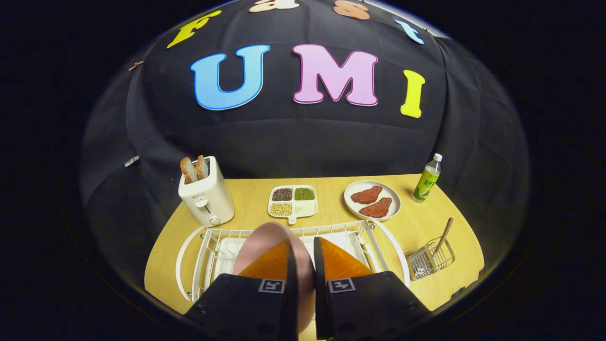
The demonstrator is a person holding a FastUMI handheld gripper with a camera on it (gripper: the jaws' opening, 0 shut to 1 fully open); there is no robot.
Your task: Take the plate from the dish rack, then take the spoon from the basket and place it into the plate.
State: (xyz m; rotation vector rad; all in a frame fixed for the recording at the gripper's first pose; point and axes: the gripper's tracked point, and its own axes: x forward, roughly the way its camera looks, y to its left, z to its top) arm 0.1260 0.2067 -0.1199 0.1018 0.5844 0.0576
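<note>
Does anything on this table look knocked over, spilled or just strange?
Nothing stands out. The pink plate stands on edge, pinched between the gripper fingers over the dish rack. The toaster, bottle and meat plate sit upright, and the spoon leans in its basket.

I count one pink plate [267,237], pinched on edge between my two fingers [272,263], and under it one white dish rack [208,246]. One wire basket [432,259] holds one wooden spoon [444,237]. Farther back on the one table [246,199] there is one toaster [206,196] with two bread slices [195,169], one divided tray [292,202] with four compartments, one plate [391,196] carrying two meat pieces [372,201], and one bottle [427,179].
</note>
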